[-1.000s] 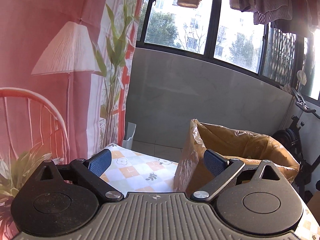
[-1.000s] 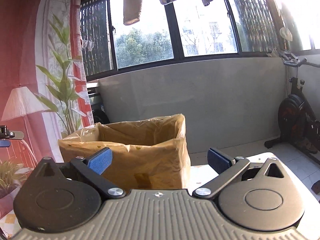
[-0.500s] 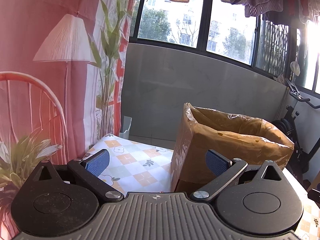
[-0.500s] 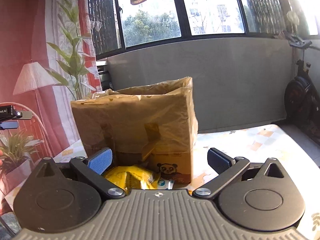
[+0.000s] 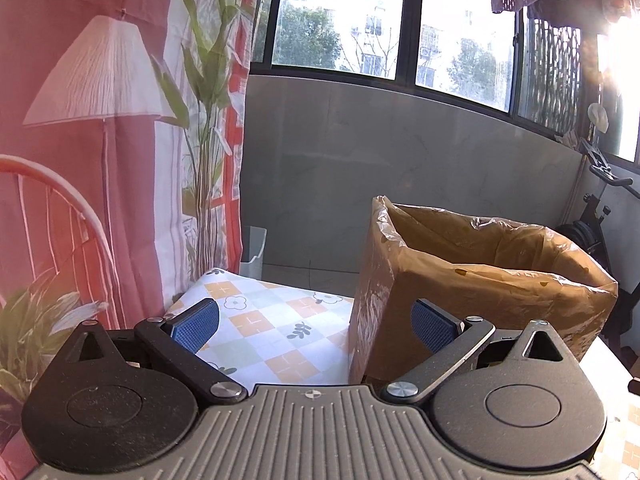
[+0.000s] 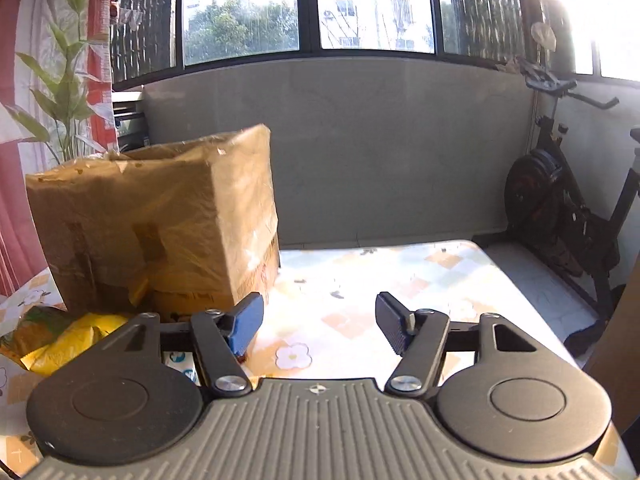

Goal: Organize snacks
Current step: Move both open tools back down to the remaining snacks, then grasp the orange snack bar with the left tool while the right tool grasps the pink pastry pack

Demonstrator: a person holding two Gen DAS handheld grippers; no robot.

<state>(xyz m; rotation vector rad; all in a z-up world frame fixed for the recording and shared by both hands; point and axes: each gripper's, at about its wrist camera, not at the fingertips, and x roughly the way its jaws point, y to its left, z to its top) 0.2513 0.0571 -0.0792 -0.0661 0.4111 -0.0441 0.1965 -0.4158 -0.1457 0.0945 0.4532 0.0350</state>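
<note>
A cardboard box [image 6: 160, 220] lined with a brown plastic bag stands on the checked tablecloth [image 6: 360, 300]; the left wrist view looks into the box's [image 5: 480, 264] open top from beside it. A yellow snack bag [image 6: 76, 340] lies at the box's foot, low on the left of the right wrist view, beside a darker packet [image 6: 36, 320]. My right gripper [image 6: 318, 326] hovers low over the cloth to the right of the box, its jaws closing with nothing between them. My left gripper [image 5: 316, 324] stands wide open by the box's near corner, holding nothing.
A pink curtain [image 5: 80, 160] printed with a lamp and plants hangs on the left. A grey wall with windows [image 6: 360, 140] runs behind the table. An exercise bike [image 6: 568, 208] stands on the floor at the right. A white bin [image 5: 254, 248] sits past the table's far edge.
My right gripper has dropped toward the table and swung right of the box, and its jaws have narrowed. The snack bags came into view. My left gripper has sunk a little.
</note>
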